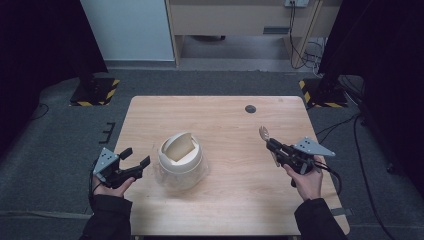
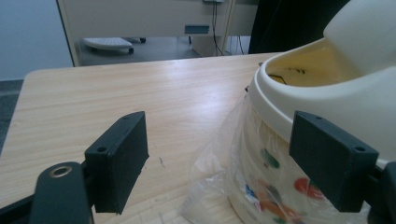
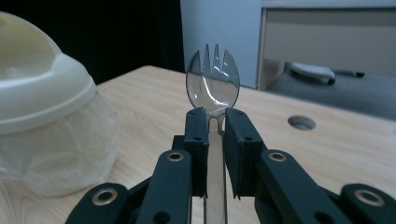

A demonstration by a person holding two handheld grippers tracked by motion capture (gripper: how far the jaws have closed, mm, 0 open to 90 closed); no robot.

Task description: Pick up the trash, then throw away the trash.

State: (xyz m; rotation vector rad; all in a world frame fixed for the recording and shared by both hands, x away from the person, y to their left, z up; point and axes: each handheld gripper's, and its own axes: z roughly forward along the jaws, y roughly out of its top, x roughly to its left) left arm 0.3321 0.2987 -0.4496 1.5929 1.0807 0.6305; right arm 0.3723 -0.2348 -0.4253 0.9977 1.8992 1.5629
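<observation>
A cream swing-lid bin (image 1: pixel 180 159) lined with a clear plastic bag stands left of the table's middle; it also fills the right of the left gripper view (image 2: pixel 327 93) and the left of the right gripper view (image 3: pixel 42 107). My left gripper (image 1: pixel 136 156) is open just left of the bin, its jaws spread wide (image 2: pixel 224 154) with the bag's edge between them. My right gripper (image 1: pixel 270 144) is shut on a clear plastic spork (image 3: pixel 213 88), whose tined bowl (image 1: pixel 263 132) sticks out past the jaws, well right of the bin.
The wooden table (image 1: pixel 220 120) has a round cable hole (image 1: pixel 250 108) near its far edge. Black stands with hazard-striped feet (image 1: pixel 95 92) sit on the grey carpet beyond both far corners. A desk and cables stand behind.
</observation>
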